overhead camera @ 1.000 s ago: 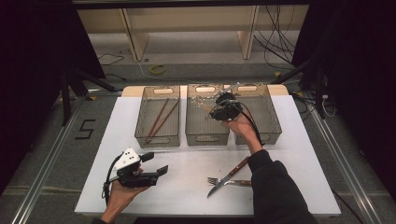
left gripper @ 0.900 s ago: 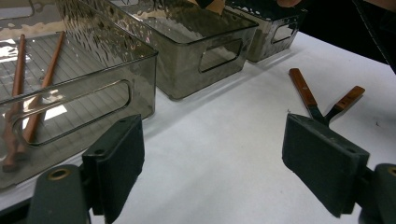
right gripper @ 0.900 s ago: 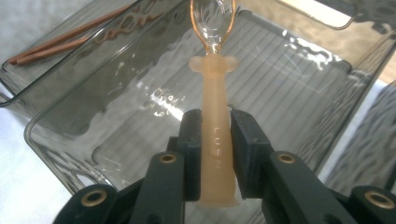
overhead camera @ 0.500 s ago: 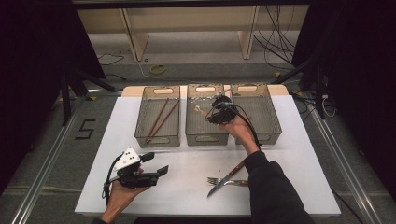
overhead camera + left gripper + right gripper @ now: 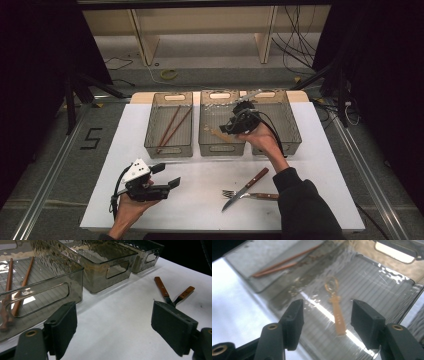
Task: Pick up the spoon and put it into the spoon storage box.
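— Counted: three bins [image 5: 169, 150] across upper centre; two chopsticks [image 5: 172, 127] in leftmost; one spoon [image 5: 335, 311] lying in middle bin.

— Right gripper [image 5: 231, 126] above it, jaws just opening, nothing between; left gripper [image 5: 167, 176] lower left, jaws apart, empty; one knife [image 5: 245, 188], one fork [image 5: 250, 195] lower centre.

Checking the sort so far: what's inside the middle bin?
One small wooden spoon lies on the ribbed floor of the middle bin, below the open right gripper. The hand and gripper cover the bin's right part in the high view.
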The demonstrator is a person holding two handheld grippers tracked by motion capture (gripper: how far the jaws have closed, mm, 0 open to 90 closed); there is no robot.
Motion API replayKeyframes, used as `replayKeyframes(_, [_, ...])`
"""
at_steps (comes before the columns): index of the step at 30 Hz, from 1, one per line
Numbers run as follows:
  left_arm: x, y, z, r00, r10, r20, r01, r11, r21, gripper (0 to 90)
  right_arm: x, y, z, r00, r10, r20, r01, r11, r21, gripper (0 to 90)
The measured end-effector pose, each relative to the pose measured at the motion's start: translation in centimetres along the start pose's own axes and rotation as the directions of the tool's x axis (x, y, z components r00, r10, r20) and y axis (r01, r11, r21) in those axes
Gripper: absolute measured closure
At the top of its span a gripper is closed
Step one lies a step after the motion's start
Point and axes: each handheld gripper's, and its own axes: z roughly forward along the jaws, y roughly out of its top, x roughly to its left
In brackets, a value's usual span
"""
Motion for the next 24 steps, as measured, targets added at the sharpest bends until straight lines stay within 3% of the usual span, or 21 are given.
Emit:
replayKeyframes(11, [0.0, 0.0, 0.0, 1.0000, -0.004, -0.004, 0.004, 1.0000, -0.004, 20.2, 2.1, -3.5, -2.9, 0.9970, -0.056, -0.054, 0.055, 0.998, -0.029, 40.4])
replayKeyframes(19, [0.0, 0.0, -0.1, 1.0000, -0.004, -0.005, 0.004, 1.0000, -0.005, 20.1, 2.2, -6.7, -3.3, 0.9967, -0.048, -0.065, 0.047, 0.999, -0.014, 38.9])
replayKeyframes(24, [0.1, 0.0, -0.1, 1.0000, -0.005, -0.006, 0.005, 1.0000, -0.005, 20.1, 1.9, -8.4, -3.6, 0.9976, -0.044, -0.054, 0.044, 0.999, -0.010, 42.8])
